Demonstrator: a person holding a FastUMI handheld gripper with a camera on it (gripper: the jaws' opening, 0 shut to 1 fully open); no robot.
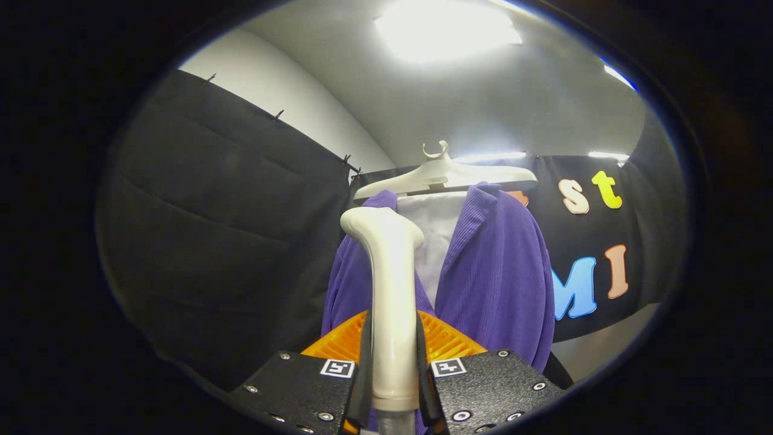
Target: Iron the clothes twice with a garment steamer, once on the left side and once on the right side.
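The gripper has its jaws closed tight on the cream-white plastic handle of the garment steamer, one finger pressing on each side of the handle low down, so the steamer is firmly held. The handle rises straight up from between the fingers and ends in a rounded, bent head that points toward the clothes. Just behind the handle, low against the fingers, sits an orange ribbed plastic part, which seems to belong to the gripper itself.

The purple ribbed knit cardigan hangs open over a white inner garment on a pale plastic coat hanger, right beyond the steamer head. Seen against the cardigan, the head lies over its left front panel, close to the collar and near the top. Whether the head actually touches the fabric cannot be told, since the handle hides the meeting point. No steam is visible.

As for progress, the steamer is already picked up and brought to the garment, so the reaching and grasping part looks done. With the head high on the left panel, this reads as a pass on the left side, probably near its start or its end. Nothing in the fabric shows which passes are finished; the right panel of the cardigan appears unattended for now.
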